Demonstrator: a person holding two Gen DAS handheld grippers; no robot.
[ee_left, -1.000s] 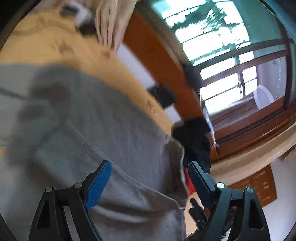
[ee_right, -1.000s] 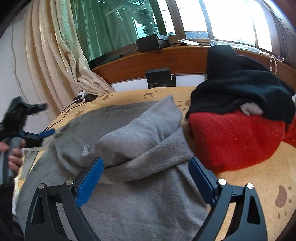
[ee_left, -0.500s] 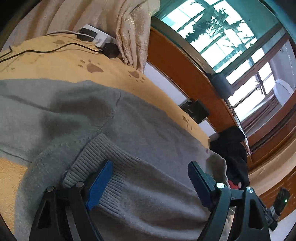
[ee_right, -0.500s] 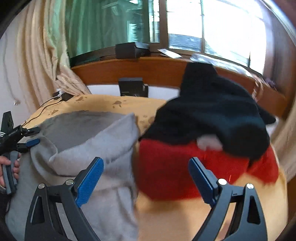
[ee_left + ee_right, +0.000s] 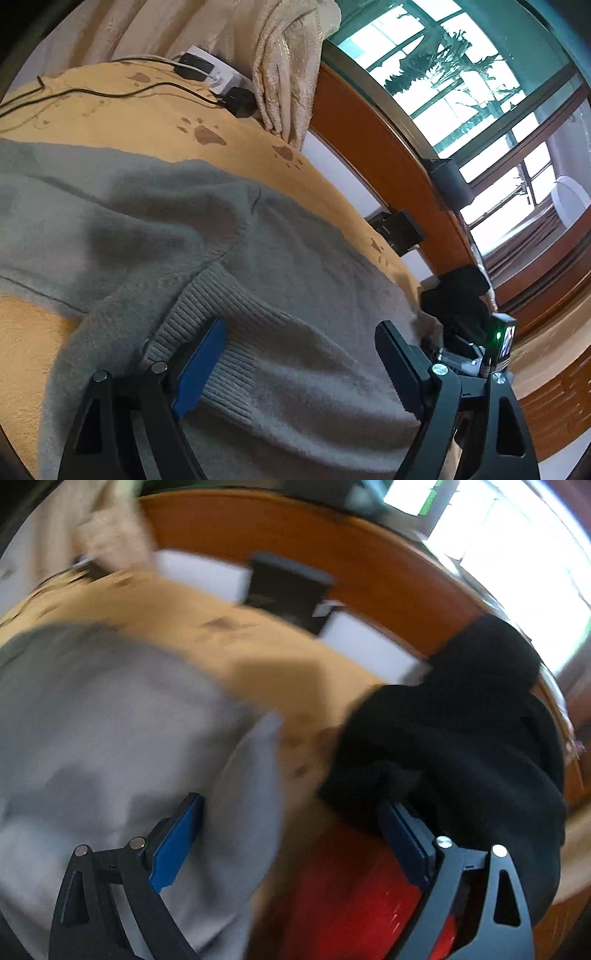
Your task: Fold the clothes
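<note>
Sweater [image 5: 280,280] lies across the lower left of my left view, ribbed cuff between my wide-open, empty left gripper [image 5: 295,363], while my right gripper [image 5: 291,842], also open and empty, has just swung back from the red [image 5: 354,893] and black [image 5: 461,731] pile, so the fold can resume.

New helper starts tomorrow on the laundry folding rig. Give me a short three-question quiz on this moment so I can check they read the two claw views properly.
1. True or false: the left claw is shut on the grey sweater.
2. Which garment lies on top of the red one? A) black B) grey C) white
3. Fill in: the blanket under the clothes is printed with brown ____ marks.

Key: 1 false, its jaws stand open over the ribbed cuff. 2 A, the black garment. 3 paw.
</note>
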